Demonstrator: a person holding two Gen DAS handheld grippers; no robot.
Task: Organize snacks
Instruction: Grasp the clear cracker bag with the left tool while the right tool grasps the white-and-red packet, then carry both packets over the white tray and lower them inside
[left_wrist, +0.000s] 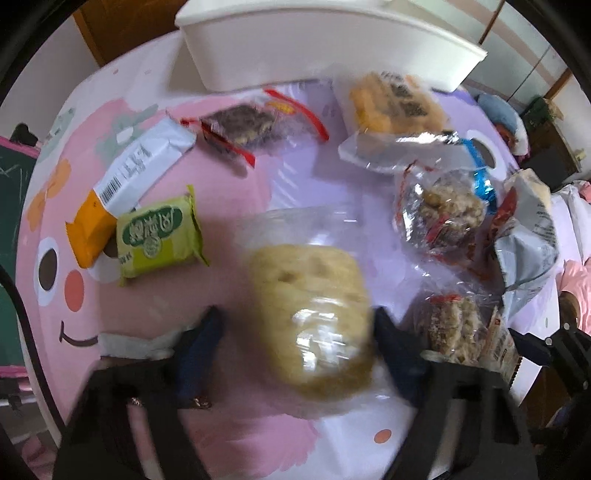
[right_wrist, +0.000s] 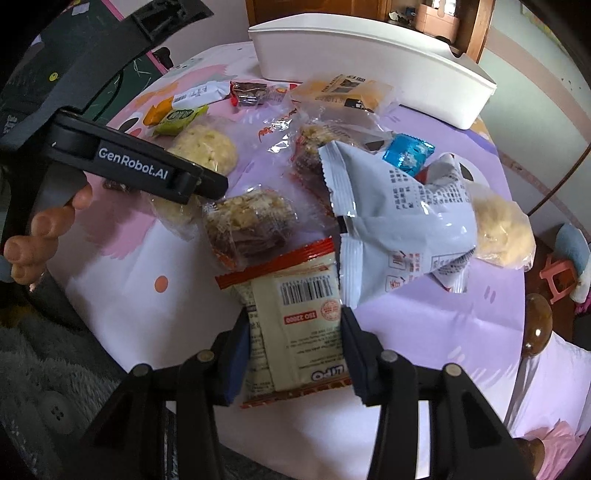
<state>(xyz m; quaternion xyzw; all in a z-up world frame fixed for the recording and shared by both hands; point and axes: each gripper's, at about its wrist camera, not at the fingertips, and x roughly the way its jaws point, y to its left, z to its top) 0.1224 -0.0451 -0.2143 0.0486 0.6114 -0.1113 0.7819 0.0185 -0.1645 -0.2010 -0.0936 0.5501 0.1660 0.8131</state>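
Now right claw (right_wrist: 295, 354) pinches one cracker packet (right_wrist: 295, 325); left claw (left_wrist: 299, 354) spread around one pale cake (left_wrist: 310, 317).

You can read "GenRobot.AI" on the left gripper (right_wrist: 155, 171); the cream wafer packet (right_wrist: 295, 325) shows "ISO 22000", upside down, beside a barcode.

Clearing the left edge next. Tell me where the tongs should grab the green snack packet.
Grip the green snack packet across its padded middle, coming from above. It lies flat on the table, one edge against the orange packet, so close on the two free sides.
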